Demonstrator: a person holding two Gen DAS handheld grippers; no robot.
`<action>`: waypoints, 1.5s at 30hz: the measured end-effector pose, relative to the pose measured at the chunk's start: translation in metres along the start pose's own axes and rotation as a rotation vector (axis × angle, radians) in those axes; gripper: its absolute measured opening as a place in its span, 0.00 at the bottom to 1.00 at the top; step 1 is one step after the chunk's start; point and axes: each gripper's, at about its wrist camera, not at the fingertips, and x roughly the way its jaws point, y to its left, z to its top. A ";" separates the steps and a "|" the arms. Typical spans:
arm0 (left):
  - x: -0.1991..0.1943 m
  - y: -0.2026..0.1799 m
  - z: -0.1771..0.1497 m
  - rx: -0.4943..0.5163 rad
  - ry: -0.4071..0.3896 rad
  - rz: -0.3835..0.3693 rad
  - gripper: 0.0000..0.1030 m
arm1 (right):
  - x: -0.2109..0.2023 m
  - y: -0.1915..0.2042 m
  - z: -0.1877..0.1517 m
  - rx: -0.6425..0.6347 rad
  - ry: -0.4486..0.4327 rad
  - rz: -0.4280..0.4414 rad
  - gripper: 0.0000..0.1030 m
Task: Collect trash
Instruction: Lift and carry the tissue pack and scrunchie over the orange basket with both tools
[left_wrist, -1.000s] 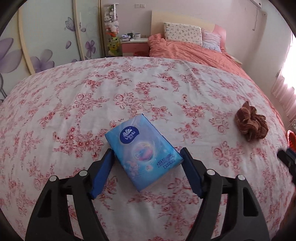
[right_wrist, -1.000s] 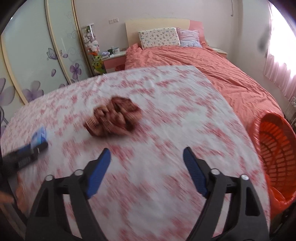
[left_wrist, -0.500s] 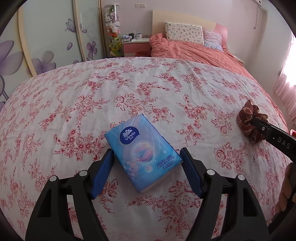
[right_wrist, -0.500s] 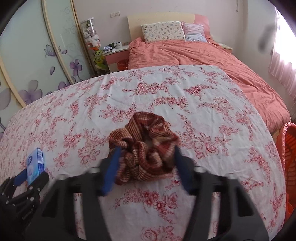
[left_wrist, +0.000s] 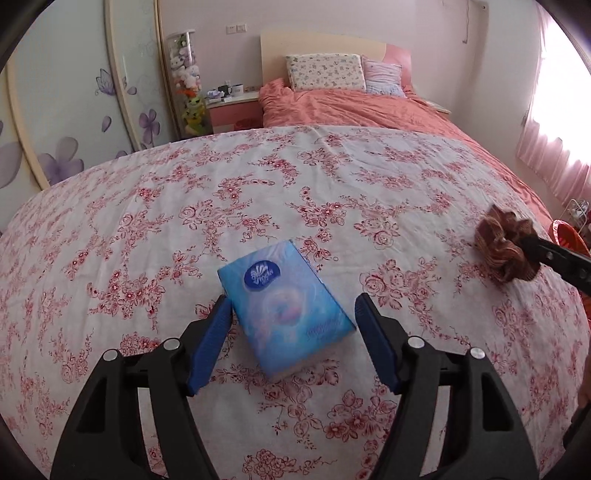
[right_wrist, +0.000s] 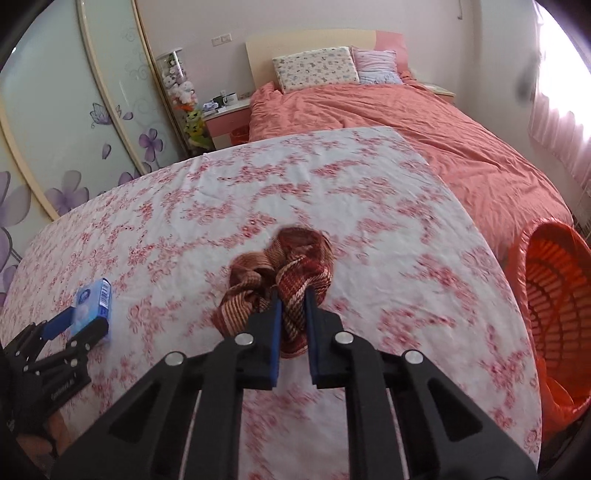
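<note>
A blue tissue pack (left_wrist: 286, 308) lies on the floral cloth, between the open fingers of my left gripper (left_wrist: 293, 314), which sit either side of it without pressing. It also shows in the right wrist view (right_wrist: 93, 303). My right gripper (right_wrist: 292, 295) is shut on a brown striped scrunchie (right_wrist: 284, 266), and the view is blurred with motion. The scrunchie also shows at the right edge of the left wrist view (left_wrist: 502, 251), with the right gripper's finger on it.
An orange basket (right_wrist: 554, 295) stands beside the table's right edge, its rim also in the left wrist view (left_wrist: 567, 236). Beyond the floral-covered table (left_wrist: 258, 184) is a bed with a salmon duvet (right_wrist: 424, 122), a nightstand and wardrobe doors.
My right gripper came up to the scrunchie and shut on it. My left gripper stayed around the tissue pack, still open.
</note>
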 end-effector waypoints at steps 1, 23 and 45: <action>0.002 0.001 0.001 -0.011 0.008 -0.001 0.67 | 0.001 -0.002 -0.001 0.003 0.004 0.003 0.12; 0.007 0.007 0.002 -0.096 0.021 0.025 0.57 | 0.028 0.025 -0.004 -0.049 0.025 0.039 0.18; -0.075 -0.059 0.035 0.014 -0.141 -0.045 0.57 | -0.102 -0.026 0.014 0.010 -0.197 0.033 0.18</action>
